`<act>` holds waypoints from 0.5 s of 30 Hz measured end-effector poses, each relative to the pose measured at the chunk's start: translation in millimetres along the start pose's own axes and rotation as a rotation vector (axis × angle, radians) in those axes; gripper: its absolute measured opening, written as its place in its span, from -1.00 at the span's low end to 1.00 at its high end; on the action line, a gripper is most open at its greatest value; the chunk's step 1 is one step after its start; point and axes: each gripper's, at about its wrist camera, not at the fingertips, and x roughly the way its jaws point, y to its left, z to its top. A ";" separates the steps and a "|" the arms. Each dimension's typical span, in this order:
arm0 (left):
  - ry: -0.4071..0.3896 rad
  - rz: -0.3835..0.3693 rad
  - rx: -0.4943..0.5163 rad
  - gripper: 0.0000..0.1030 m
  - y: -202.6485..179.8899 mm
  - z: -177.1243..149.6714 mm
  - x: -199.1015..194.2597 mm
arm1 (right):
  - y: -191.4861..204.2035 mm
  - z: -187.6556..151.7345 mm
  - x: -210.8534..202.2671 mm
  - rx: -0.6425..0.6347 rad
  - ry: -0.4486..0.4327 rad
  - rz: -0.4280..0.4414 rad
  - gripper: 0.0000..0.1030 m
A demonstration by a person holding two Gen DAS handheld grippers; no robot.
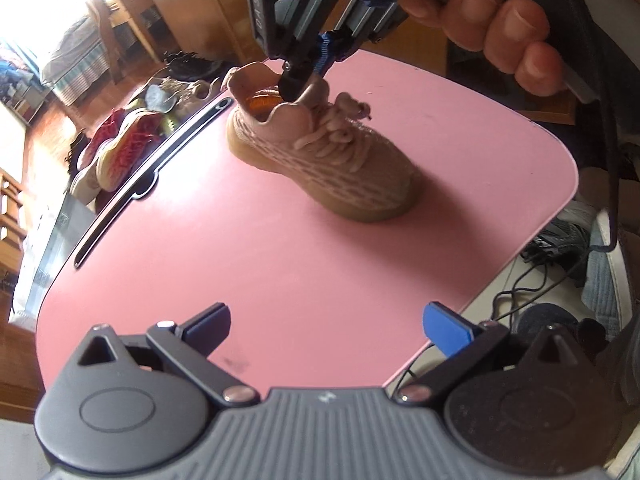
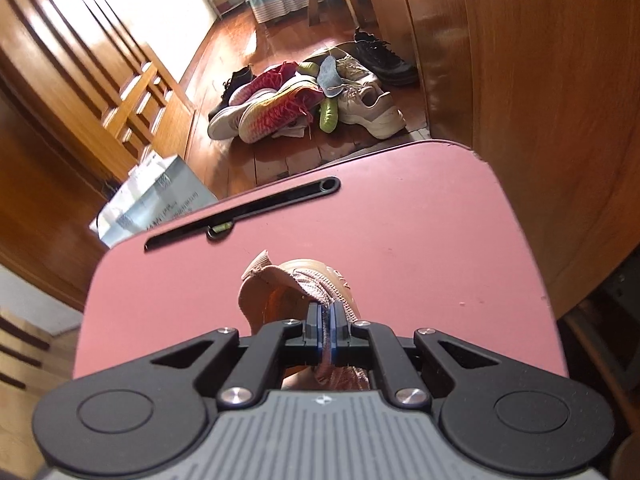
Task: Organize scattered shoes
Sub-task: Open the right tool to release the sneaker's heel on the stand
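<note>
At the shoe's collar, we see the right gripper (image 2: 327, 330) clamped on the tongue of the small pink knit sneaker (image 1: 320, 148), which rests on the pink table (image 1: 280, 264). Our left gripper (image 1: 326, 326) hovers spread and empty (other shoes (image 2: 304, 96) lie heaped on the floor).

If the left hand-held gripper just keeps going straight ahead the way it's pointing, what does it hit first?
Probably the pink sneaker standing on the pink table. The left hand-held gripper is open with only bare tabletop before the shoe, which the right hand-held gripper pinches at the collar. Depth is uncertain.
</note>
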 end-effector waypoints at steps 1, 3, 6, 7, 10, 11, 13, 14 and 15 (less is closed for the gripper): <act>0.002 0.001 -0.011 1.00 2.6 -0.1 0.4 | 4.1 1.0 3.0 0.005 -0.005 -0.010 -0.92; 0.006 -0.004 -0.034 1.00 6.3 0.5 1.8 | 10.5 2.6 8.1 0.016 -0.015 -0.028 -0.92; 0.013 -0.011 -0.068 1.00 11.8 1.4 3.8 | 18.7 4.2 13.7 0.017 -0.034 -0.063 -0.92; 0.015 -0.014 -0.080 1.00 13.6 1.7 4.5 | 20.2 4.2 15.5 0.016 -0.037 -0.071 -0.92; 0.021 -0.021 -0.114 1.00 19.1 2.6 6.6 | 22.9 3.3 20.8 0.002 -0.037 -0.093 -0.92; 0.024 -0.024 -0.125 1.00 20.9 2.9 7.3 | 23.6 3.1 22.3 -0.008 -0.037 -0.101 -0.91; 0.029 -0.028 -0.148 1.00 24.2 3.0 8.9 | 23.8 2.5 22.6 -0.037 -0.034 -0.114 -0.88; 0.034 -0.030 -0.160 1.00 25.2 2.3 10.1 | 24.1 2.4 21.1 -0.056 -0.034 -0.122 -0.76; 0.038 -0.031 -0.171 1.00 26.2 1.7 11.2 | 24.5 2.4 19.6 -0.076 -0.034 -0.131 -0.53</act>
